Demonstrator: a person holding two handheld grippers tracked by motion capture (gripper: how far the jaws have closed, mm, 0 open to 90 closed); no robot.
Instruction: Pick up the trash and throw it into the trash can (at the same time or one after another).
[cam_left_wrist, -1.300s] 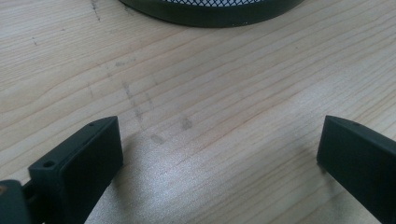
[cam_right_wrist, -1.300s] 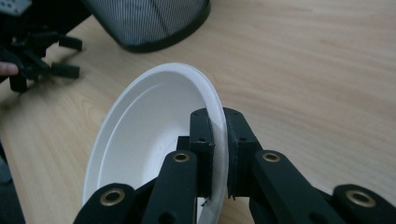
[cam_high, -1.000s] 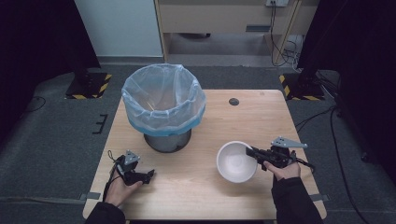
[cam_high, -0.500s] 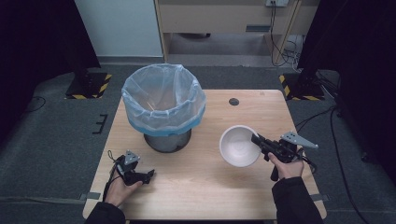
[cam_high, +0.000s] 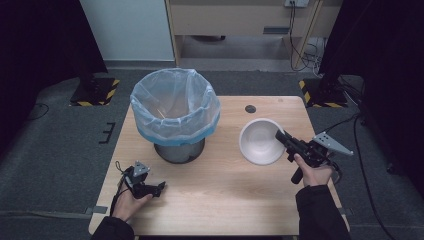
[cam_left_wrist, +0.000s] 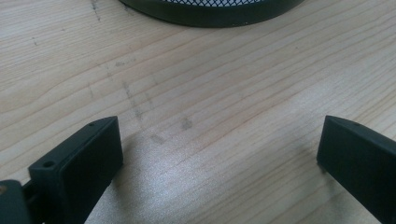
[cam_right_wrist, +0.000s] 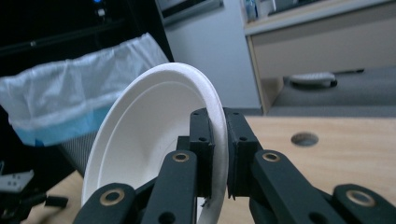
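A white paper bowl (cam_high: 260, 141) (cam_right_wrist: 154, 140) hangs above the right half of the wooden table (cam_high: 220, 210), tilted on edge. My right gripper (cam_high: 281, 136) (cam_right_wrist: 218, 140) is shut on its rim, one jaw inside the bowl and one outside. A mesh bin lined with a pale blue bag (cam_high: 175, 112) (cam_right_wrist: 60, 109) stands at the table's back left. My left gripper (cam_high: 159, 188) (cam_left_wrist: 219, 154) rests low over the table's front left corner, jaws wide apart with bare wood between them. The bin's dark base (cam_left_wrist: 210, 9) lies just ahead of it.
A round cable hole (cam_high: 250, 108) (cam_right_wrist: 304, 138) sits in the table near the back right. Beyond the table stand a wooden cabinet (cam_high: 240, 20) and dark stands with yellow-black striped feet (cam_high: 95, 92). Cables (cam_high: 305, 50) trail on the floor behind.
My right gripper has lifted the bowl off the table and carried it up and slightly back, tilting it. The left gripper has stayed put.
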